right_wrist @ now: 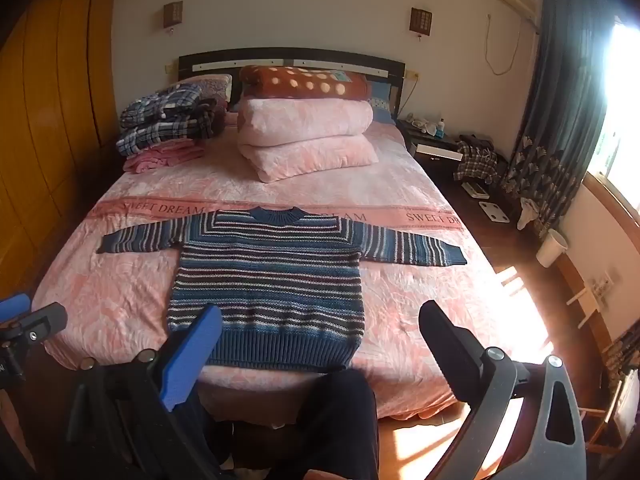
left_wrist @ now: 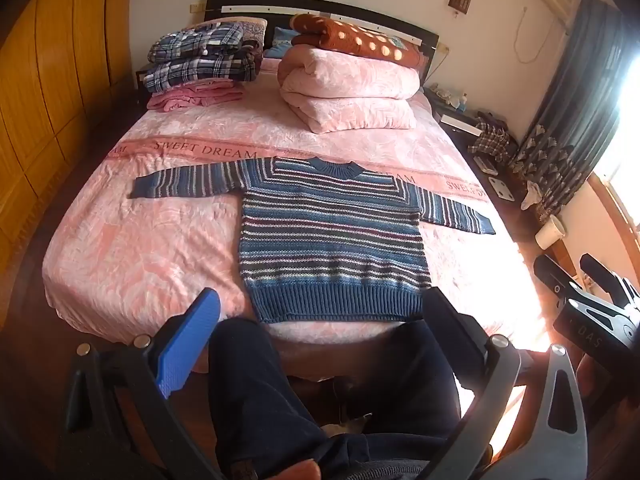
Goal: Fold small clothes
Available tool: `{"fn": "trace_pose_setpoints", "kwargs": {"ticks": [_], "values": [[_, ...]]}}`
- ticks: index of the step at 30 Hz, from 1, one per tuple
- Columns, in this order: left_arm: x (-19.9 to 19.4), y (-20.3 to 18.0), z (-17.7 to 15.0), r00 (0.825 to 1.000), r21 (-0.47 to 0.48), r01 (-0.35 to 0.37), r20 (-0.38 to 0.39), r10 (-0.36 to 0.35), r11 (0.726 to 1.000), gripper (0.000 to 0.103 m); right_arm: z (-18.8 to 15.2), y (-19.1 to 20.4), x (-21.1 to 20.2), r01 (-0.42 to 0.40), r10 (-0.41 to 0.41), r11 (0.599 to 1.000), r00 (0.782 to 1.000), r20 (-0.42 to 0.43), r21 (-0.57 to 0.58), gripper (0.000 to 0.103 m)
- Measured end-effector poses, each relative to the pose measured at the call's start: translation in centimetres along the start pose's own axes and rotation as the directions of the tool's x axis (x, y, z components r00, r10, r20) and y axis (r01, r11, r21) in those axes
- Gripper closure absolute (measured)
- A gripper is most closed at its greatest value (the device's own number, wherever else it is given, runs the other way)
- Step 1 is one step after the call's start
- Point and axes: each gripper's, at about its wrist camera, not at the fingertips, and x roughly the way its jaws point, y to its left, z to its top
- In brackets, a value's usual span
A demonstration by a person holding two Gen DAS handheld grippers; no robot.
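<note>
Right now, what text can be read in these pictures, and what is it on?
"SWEET DREAM": printed on the band across the pink bedsheet, repeated along it and partly covered by the sweater.
"DAS": on the right gripper body, seen from the left wrist view.
Bottles on the nightstand: labels too small to read.

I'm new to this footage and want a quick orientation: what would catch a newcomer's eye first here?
First, the blue striped sweater, spread flat with both sleeves out, on the near half of the pink bed. Behind it, by the headboard, sit a folded pink quilt topped by a brown dotted blanket, with a stack of plaid clothes beside them. Both tongs, left and right, hang open over the bed's foot, holding nothing.
</note>
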Motion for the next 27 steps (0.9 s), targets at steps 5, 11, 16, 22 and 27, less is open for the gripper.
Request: {"fn": "trace_pose_setpoints", "kwargs": {"ticks": [5,11,16,22,27], "values": [[0.09,0.01,0.00,1.000,-0.006,0.007,-0.001,-0.007,1.000,0.003,0.01,-0.08,0.01,-0.006,0.006,1.000,1.000,-0.003,0.005,0.004],[0.17,0.00,-0.02,1.000,-0.005,0.005,-0.002,-0.005,1.000,0.003,0.03,-0.08,-0.03,0.002,-0.002,1.000,1.000,0.001,0.003,0.004],[0.26,-0.03,-0.03,1.000,-0.004,0.003,-0.002,-0.003,1.000,0.003,-0.04,-0.70,0.20,-0.001,0.001,1.000,1.000,0.001,0.007,0.004],[-0.03,-0.37,0.09,1.000,0.000,-0.010,0.006,0.010,1.000,0.003,0.06,-0.57,0.01,-0.001,0.001,1.000,1.000,0.002,0.008,0.004],[-0.11,-0.32,0.47,1.000,-0.002,-0.019,0.010,0.019,1.000,0.003,0.06,-0.12,0.19,-0.005,0.005,1.000,1.000,0.000,0.004,0.004]]}}
